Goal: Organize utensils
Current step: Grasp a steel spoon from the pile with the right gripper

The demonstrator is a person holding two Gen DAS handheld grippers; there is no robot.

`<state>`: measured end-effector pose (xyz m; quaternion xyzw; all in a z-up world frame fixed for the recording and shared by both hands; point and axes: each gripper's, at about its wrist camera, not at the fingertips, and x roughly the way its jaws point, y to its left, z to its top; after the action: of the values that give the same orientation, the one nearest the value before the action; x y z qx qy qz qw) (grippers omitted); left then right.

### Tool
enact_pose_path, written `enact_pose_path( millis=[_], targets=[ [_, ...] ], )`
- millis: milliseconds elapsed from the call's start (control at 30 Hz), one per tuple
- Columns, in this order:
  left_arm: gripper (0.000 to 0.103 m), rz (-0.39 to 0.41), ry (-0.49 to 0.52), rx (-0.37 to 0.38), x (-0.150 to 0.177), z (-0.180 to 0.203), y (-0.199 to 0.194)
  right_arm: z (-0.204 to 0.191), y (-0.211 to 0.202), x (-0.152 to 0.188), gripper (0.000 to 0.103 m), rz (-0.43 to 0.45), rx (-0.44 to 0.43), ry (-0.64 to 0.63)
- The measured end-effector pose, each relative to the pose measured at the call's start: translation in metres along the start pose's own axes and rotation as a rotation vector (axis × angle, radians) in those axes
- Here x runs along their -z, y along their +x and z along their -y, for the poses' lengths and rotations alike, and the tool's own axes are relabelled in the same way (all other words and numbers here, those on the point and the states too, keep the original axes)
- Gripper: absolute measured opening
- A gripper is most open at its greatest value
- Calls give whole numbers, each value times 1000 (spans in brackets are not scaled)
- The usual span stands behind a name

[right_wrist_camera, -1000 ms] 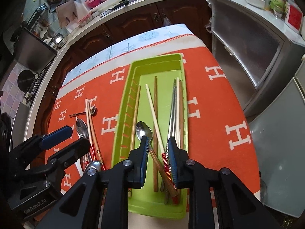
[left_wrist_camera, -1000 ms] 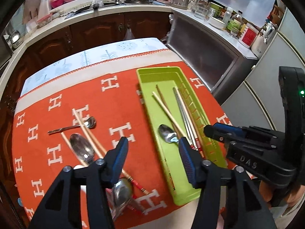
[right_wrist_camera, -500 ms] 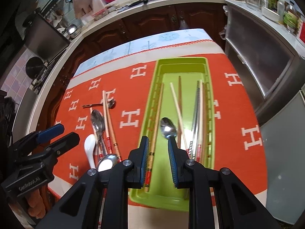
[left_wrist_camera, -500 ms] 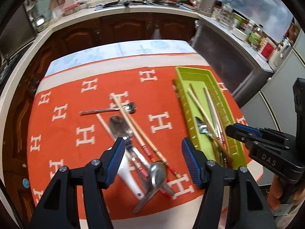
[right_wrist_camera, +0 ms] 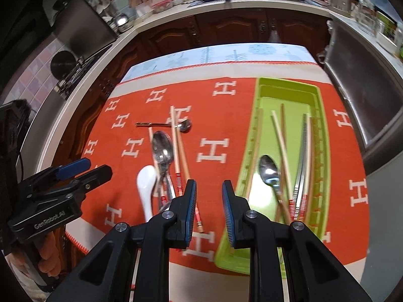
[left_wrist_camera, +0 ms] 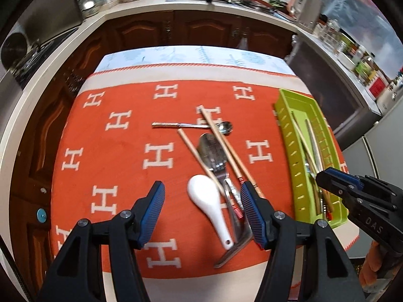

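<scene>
Both grippers are swinging away from the green tray [right_wrist_camera: 289, 88] and toward the loose pile on the orange cloth [left_wrist_camera: 121, 156]. A second ago the left gripper [left_wrist_camera: 202, 214] was hanging over the tray's near end; now it is hanging over the pile, jaws spread wide and empty, with the white spoon [left_wrist_camera: 209, 201] lying between its fingers. The right gripper [right_wrist_camera: 209, 211] was lined up over the tray and is now sitting just left of the tray's near corner, jaws partly open and holding nothing.

That suggests the tray load is done for now and the next pick is coming from the pile left of the tray: the white spoon, a large metal spoon [left_wrist_camera: 210, 151], a small spoon [left_wrist_camera: 194, 125] and wooden chopsticks [left_wrist_camera: 226, 148].

Inside the tray a metal spoon [right_wrist_camera: 269, 171] and several chopsticks are already lying. The pile's near ends are overlapping and blurring, so counting pieces there is unreliable, and the left gripper's right finger is covering some handles.
</scene>
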<state>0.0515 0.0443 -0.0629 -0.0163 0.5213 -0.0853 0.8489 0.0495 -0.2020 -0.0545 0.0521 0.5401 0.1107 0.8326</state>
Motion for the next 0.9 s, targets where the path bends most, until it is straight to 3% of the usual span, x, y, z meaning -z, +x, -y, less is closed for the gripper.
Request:
enact_pose_path(
  millis=[700, 900],
  targets=[
    [61, -48, -70, -11, 7, -48, 31, -50, 63, -15, 23, -102, -21, -92],
    [61, -93, -94, 38, 11, -57, 48, -49, 86, -24, 23, -132, -24, -96]
  ],
)
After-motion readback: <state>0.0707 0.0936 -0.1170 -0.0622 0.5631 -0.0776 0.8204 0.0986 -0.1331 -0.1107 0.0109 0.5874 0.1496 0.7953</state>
